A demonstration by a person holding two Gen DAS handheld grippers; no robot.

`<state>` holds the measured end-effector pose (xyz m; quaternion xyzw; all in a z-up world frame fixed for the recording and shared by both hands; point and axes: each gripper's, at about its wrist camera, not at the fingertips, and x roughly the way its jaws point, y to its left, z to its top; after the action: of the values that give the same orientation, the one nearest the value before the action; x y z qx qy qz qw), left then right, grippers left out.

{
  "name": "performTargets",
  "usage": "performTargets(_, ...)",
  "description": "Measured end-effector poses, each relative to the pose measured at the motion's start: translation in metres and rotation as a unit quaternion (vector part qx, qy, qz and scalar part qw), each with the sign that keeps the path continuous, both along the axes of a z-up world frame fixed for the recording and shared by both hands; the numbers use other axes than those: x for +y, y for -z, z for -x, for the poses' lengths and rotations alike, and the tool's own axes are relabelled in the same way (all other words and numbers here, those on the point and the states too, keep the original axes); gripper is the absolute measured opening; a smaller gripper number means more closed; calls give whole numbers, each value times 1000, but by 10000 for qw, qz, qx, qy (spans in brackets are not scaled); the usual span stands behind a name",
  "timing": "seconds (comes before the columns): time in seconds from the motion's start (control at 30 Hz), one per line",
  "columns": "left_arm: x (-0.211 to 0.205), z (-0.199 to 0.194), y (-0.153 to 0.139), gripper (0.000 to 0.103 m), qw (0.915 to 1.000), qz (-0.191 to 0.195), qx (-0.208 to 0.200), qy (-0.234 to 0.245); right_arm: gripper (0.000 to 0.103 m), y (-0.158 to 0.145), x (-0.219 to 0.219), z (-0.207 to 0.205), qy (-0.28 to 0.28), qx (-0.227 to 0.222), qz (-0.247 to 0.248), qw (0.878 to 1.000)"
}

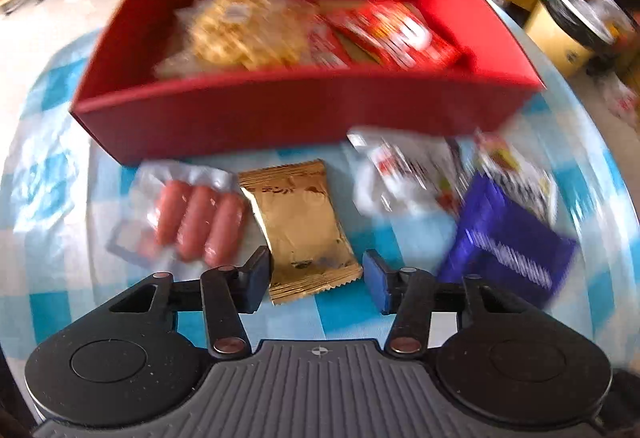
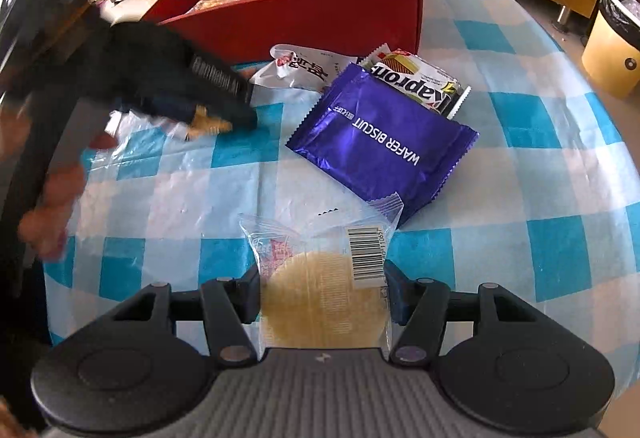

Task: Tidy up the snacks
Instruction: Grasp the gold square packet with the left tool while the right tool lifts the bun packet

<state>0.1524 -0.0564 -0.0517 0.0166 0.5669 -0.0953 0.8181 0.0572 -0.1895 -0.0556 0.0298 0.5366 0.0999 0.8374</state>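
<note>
- Two grippers are seen at work over a desk [image 1: 52,118] under a blue-checked cloth. From the left wrist view, the left gripper [image 1: 316,278] is spread around a gold packet [image 1: 298,226] lying flat just before the red box [image 1: 280,118]; one pad touches its edge, the other stands just clear, so no grip is made yet. A square, even squeeze is advised, with the sausage pack [image 1: 192,222] beside it left undisturbed.
- From the right wrist view, the right gripper [image 2: 322,296] is clenched on a clear wafer packet [image 2: 320,278]. A clean lift is called for, kept clear of the purple biscuit packet [image 2: 380,142] on the way to the box.
</note>
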Motion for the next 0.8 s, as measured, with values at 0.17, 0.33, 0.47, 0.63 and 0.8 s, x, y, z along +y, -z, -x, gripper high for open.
performTargets(0.17,2,35,1,59,9977,-94,234,630,54,-1,-2,3,17,35,28,10000)
performTargets(0.33,16,34,-3,81,9990,163,340,248,54,-2,-3,4,13,24,39,10000)
performTargets(0.47,11,28,-5,85,9994,215,284,37,54,0,-6,2,119,33,112,9999)
performTargets(0.63,-2,31,7,84,9996,-85,231,-132,54,1,-11,-3,256,8,216,9994)
performTargets(0.8,-4,37,7,70,9996,-276,96,27,54,0,-12,-5,308,-22,209,9993)
